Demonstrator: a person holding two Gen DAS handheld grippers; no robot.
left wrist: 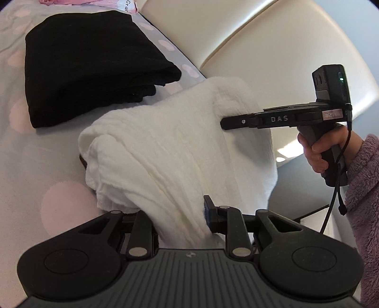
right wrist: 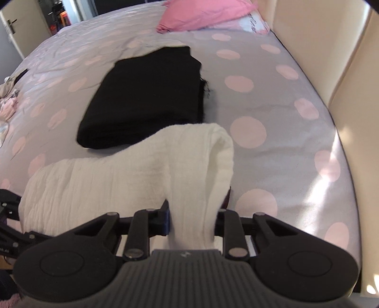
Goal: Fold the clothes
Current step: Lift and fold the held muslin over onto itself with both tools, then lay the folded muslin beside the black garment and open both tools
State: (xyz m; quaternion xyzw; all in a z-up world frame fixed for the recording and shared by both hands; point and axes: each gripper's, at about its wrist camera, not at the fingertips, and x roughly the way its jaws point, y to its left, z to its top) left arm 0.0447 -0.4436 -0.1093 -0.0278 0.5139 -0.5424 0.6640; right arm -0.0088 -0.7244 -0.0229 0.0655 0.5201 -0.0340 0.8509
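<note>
Sagging white garment (right wrist: pixel 132 173) (crinkled, folded)

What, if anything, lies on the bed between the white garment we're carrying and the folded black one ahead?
Nothing visible does. The white garment hangs pinched in both tools, left tool and right tool. Only bare dotted bedsheet shows around the black garment; its top is clear. The pink pillow sits well beyond it.

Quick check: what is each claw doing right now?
Left claw: closed on the white cloth.
Right claw: closed on the other end of the white cloth.
</note>
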